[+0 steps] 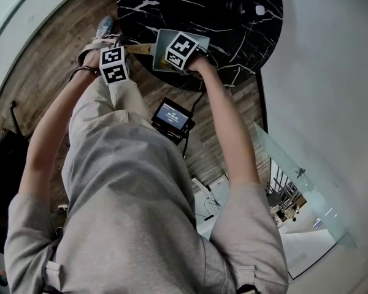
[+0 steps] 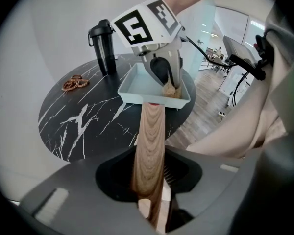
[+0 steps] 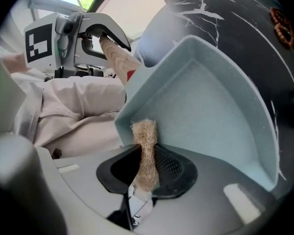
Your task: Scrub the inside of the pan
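A pale blue square pan [image 2: 147, 84] rests at the near edge of the black marble table [image 2: 83, 116]. Its wooden handle [image 2: 149, 136] runs back into my left gripper [image 2: 149, 182], which is shut on it. My right gripper [image 3: 144, 177] is shut on a tan fibrous scrubber [image 3: 144, 143]. The scrubber's tip sits inside the pan [image 3: 210, 106], against the wall on the handle side. From the left gripper view, the right gripper [image 2: 159, 58] hangs over the pan with the scrubber [image 2: 170, 89] down in it. In the head view both grippers [image 1: 113, 65] [image 1: 181, 49] are at the pan [image 1: 162, 45].
A black bottle [image 2: 104, 45] stands at the table's back. A brown bead string [image 2: 74, 83] lies left of the pan. A small screen on a stand [image 1: 172, 116] sits below the table edge, by the person's legs. Wooden floor surrounds the table.
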### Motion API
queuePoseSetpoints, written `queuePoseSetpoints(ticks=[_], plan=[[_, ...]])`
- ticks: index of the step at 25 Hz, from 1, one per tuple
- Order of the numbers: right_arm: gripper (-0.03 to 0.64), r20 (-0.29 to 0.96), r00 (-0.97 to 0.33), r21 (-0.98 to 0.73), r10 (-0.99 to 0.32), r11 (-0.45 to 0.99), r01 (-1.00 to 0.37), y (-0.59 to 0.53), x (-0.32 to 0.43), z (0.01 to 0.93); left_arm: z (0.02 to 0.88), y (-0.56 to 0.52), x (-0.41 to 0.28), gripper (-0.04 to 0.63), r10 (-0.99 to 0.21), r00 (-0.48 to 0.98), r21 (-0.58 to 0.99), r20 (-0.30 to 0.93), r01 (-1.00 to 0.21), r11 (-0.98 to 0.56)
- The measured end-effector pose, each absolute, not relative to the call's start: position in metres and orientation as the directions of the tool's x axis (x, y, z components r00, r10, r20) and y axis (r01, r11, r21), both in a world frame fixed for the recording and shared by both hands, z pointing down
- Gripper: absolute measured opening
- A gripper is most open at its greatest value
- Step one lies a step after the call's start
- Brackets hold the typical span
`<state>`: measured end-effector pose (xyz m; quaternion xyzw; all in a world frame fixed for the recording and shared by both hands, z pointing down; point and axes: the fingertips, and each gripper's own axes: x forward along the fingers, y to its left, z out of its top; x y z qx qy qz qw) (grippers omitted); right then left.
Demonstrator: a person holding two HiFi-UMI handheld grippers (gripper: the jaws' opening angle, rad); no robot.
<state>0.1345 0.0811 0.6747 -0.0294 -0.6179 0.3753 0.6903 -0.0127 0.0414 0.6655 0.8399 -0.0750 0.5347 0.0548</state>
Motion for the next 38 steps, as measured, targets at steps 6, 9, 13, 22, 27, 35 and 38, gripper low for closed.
queuePoseSetpoints(ticks=[6,9,13,22,27,35,38], plan=[[0.094,0.822,-0.068,-0.519,0.565,0.696,-0.495,0.086,0.112,0.677,0.666,0.047,-0.013,0.117,-0.062,0.415,0.026,0.908,-0.203,-0.979],[0.094,0.819,-0.053,-0.517,0.571,0.695,-0.5,0.086,0.113,0.677,0.668,0.048,-0.012,0.118,-0.063,0.414,0.026,0.908,-0.207,-0.978],[0.094,0.818,-0.049,-0.515,0.573,0.691,-0.508,0.087,0.112,0.675,0.668,0.049,-0.012,0.118,-0.067,0.412,0.025,0.909,-0.212,-0.977],[0.097,0.85,-0.096,-0.488,0.518,0.705,-0.514,0.079,0.117,0.667,0.668,0.052,-0.011,0.108,-0.068,0.411,0.016,0.909,-0.199,-0.98],[0.098,0.954,-0.172,-0.297,0.246,0.695,-0.654,0.044,0.154,0.644,0.667,0.057,-0.012,0.095,-0.065,0.421,0.02,0.905,-0.195,-0.981],[0.098,0.967,-0.049,0.033,-0.25,0.312,-0.949,0.003,0.232,0.643,0.667,0.059,-0.013,0.094,-0.075,0.425,0.015,0.902,-0.206,-0.978],[0.098,0.957,-0.001,0.066,-0.29,0.222,-0.973,-0.011,0.236,0.649,0.667,0.056,-0.013,0.089,-0.108,0.42,-0.035,0.901,-0.178,-0.983]])
